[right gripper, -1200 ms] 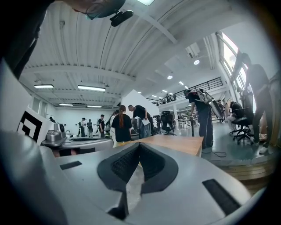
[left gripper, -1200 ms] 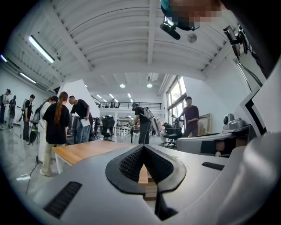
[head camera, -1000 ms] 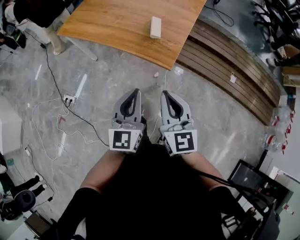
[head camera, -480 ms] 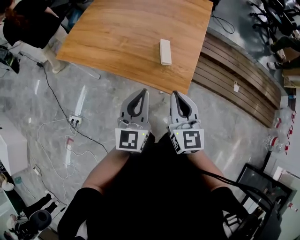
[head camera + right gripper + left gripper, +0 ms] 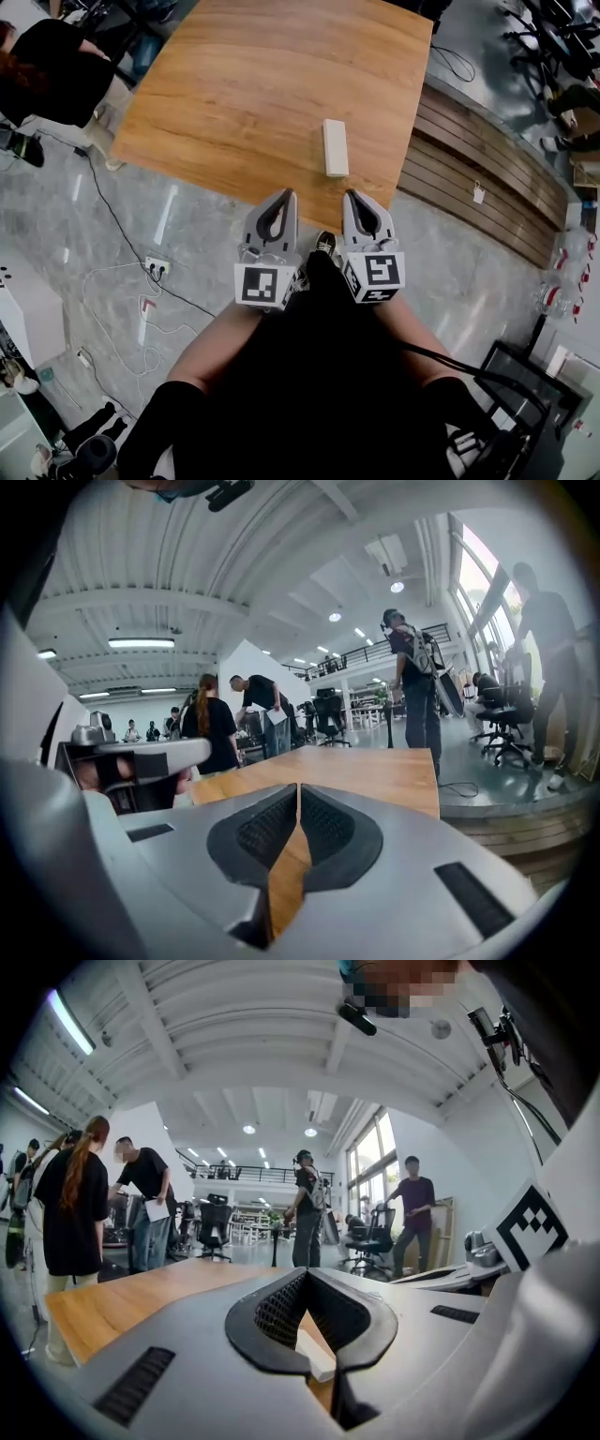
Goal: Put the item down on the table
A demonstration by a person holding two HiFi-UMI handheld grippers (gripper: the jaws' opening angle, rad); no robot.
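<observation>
1. The left gripper (image 5: 284, 197) has a pale grey moulded shell with two tapered jaws. Black ribbed pads (image 5: 272, 1312) line the jaws.
2. The right gripper (image 5: 353, 197) is of the same build and colour. A dark rectangular slot (image 5: 473, 888) is set in its shell on either side.
3. The left cube (image 5: 262, 284) and the right cube (image 5: 375, 274) carry white faces printed with black square patterns.
4. A thin black cable (image 5: 450, 364) runs along the person's right side.
5. The person wears a black garment (image 5: 309, 375). Black sleeves (image 5: 164, 417) cover the upper arms only.
6. One shoe (image 5: 325, 246) shows, dark with light markings and partly hidden.
</observation>
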